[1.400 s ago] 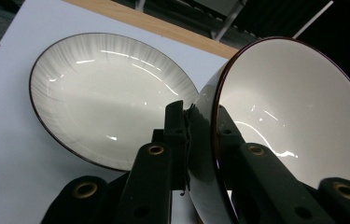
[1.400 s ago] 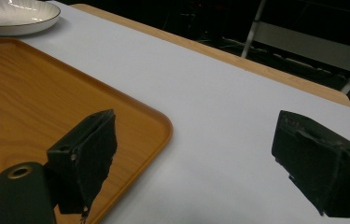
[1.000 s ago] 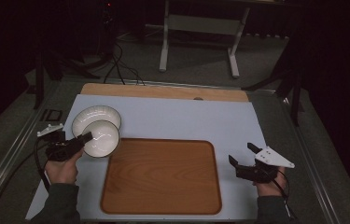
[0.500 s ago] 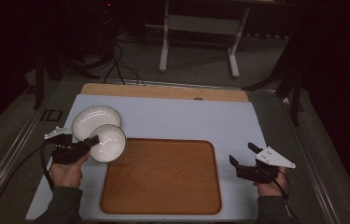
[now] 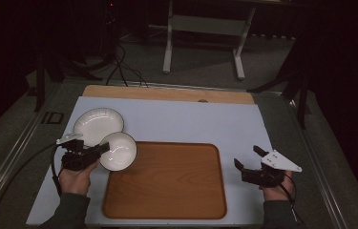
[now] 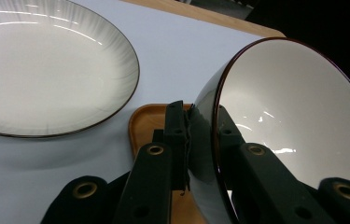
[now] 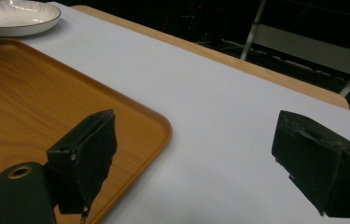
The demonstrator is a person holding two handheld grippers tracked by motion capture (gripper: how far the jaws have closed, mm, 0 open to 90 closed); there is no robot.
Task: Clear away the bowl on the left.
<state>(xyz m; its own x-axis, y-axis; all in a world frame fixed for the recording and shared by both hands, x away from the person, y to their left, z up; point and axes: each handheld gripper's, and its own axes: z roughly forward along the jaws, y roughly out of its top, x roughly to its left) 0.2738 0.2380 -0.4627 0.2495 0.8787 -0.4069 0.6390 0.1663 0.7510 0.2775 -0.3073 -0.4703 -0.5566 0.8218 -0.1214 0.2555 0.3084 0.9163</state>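
My left gripper (image 5: 101, 150) is shut on the rim of a white bowl (image 5: 118, 151) with a dark edge, holding it tilted over the near left corner of the wooden tray (image 5: 167, 191). In the left gripper view the jaws pinch the bowl (image 6: 284, 112) wall from both sides. A white plate (image 5: 98, 125) lies flat on the table behind the bowl, and the plate (image 6: 42, 70) fills the upper left there. My right gripper (image 5: 248, 158) hovers open just right of the tray, nothing between its fingers (image 7: 88, 154).
The tray (image 7: 32, 107) lies on a pale mat (image 5: 200, 119) over the table, with a wooden strip (image 5: 167, 93) along the far edge. Cables and a metal stand (image 5: 203, 28) sit on the dark floor beyond.
My left gripper has carried the bowl rightward and toward me, off the plate and over the tray's corner. The right gripper has stayed in place.
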